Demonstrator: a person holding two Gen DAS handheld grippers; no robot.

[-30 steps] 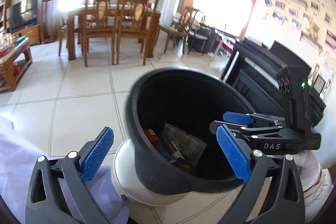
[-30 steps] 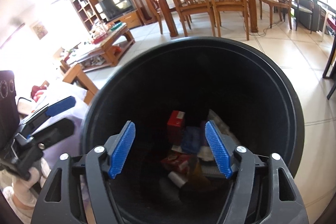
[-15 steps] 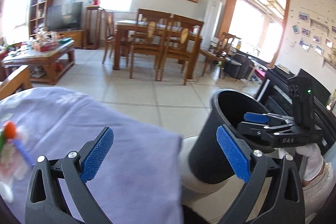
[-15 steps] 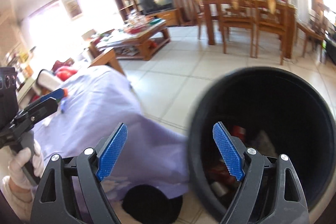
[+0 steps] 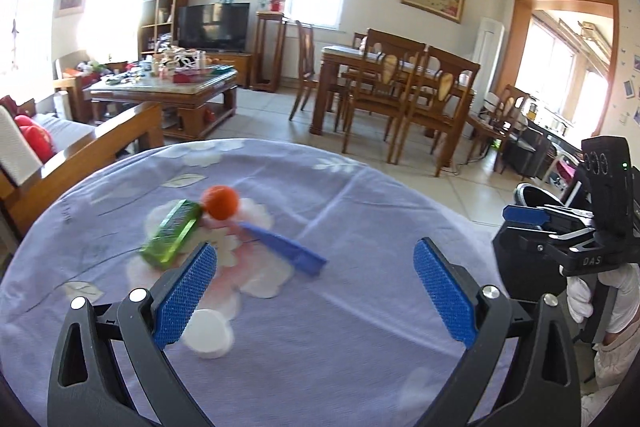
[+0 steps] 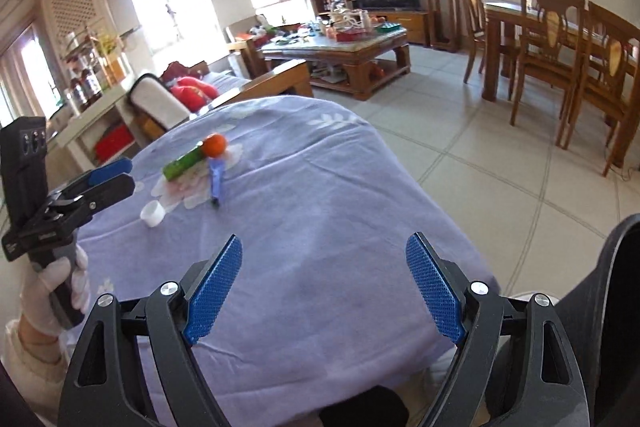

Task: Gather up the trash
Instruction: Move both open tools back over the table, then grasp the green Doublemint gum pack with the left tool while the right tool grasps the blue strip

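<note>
The left wrist view looks forward and slightly down between the open blue-padded left gripper (image 5: 316, 291), close over the lilac floral cloth-covered table (image 5: 360, 211), facing the living room. The right wrist view sits further back, above the table's near edge, looking along the open blue-padded right gripper (image 6: 324, 287). Both share the green rectangular packet (image 5: 172, 237) (image 6: 184, 161), the round orange fruit (image 5: 220, 202) (image 6: 214, 145) and the white round cap (image 5: 208, 333) (image 6: 153, 213)

A lavender flowered cloth (image 5: 360, 211) covers the tabletop, and on it lie a green packet (image 5: 172, 237), an orange ball (image 5: 220, 202), a blue wrapper (image 5: 288, 247) and a white cap (image 5: 208, 333).
</note>
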